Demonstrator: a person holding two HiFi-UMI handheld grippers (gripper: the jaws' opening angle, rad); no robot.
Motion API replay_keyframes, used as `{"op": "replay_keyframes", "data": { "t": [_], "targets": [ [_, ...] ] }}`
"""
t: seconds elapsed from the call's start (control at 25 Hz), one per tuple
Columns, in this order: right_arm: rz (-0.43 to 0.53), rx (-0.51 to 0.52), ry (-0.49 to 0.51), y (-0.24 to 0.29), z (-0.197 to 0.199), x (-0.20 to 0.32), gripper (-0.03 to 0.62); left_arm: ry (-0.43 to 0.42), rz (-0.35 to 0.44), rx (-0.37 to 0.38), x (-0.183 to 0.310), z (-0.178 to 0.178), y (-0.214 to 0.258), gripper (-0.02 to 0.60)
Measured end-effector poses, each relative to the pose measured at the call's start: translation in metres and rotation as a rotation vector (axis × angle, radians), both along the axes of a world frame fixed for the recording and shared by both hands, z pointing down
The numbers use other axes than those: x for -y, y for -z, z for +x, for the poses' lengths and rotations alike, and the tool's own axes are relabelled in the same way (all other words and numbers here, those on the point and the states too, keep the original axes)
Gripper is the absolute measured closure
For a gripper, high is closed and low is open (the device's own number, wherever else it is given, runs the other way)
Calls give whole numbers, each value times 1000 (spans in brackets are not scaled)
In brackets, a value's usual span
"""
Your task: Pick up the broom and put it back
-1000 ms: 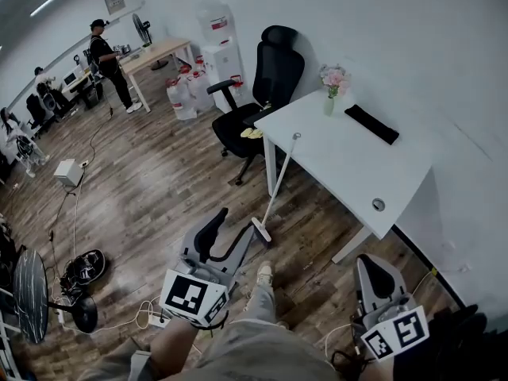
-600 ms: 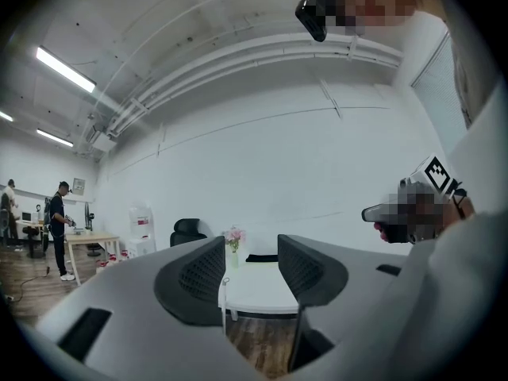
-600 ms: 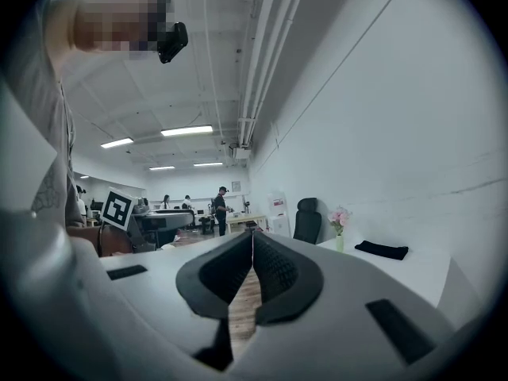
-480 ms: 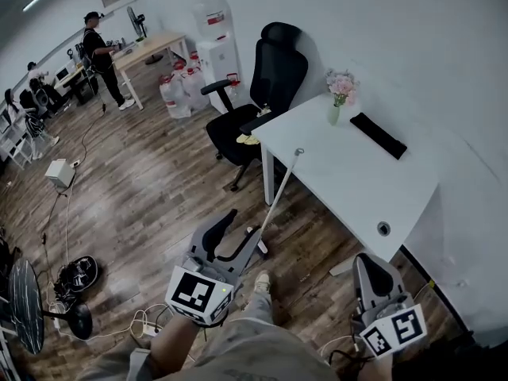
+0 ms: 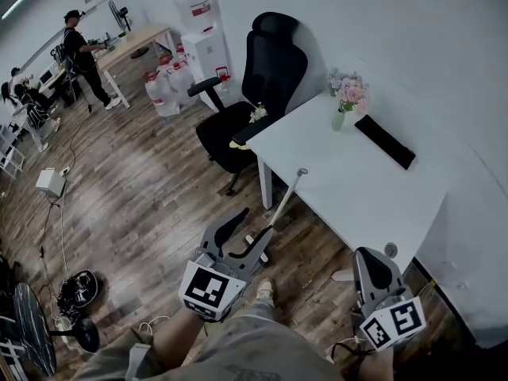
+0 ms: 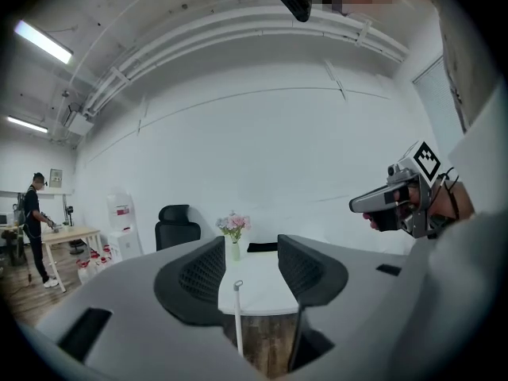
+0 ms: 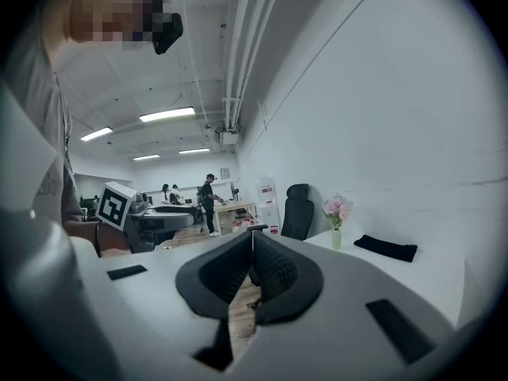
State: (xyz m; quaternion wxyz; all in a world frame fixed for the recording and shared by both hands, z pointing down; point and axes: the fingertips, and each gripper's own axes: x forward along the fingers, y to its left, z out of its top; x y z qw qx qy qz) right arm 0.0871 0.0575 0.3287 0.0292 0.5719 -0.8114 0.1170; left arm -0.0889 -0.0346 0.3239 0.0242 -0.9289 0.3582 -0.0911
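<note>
Now | left gripper (image 6: 250, 252) released | right gripper (image 7: 252, 248) clenched | vase (image 5: 339, 120) holds flowers (image 5: 349, 90) | broom (image 5: 282, 205) against table (image 5: 357, 197)

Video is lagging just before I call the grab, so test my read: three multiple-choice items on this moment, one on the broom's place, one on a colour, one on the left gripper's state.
1. Where is the broom?
A) leaning on the edge of the white table
B) propped against the wall
C) lying flat on a tabletop

2. What colour is the office chair?
A) white
B) black
C) red

3. How do the jaws of the left gripper stand?
A) shut on the broom
B) shut on nothing
C) apart, gripping nothing

Answers:
1 A, its handle top rests against the table edge.
2 B, backrest and seat are both black.
3 C, the left gripper view shows a wide gap, with the handle in it touching neither jaw.
</note>
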Motion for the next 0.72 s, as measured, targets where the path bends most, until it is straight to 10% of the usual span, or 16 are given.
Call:
{"op": "replay_keyframes", "data": {
  "t": [0.72],
  "targets": [
    [-13,-36,-85,-8,12,104,562,-79,-36,23,104,13,-18,357]
  ]
}}
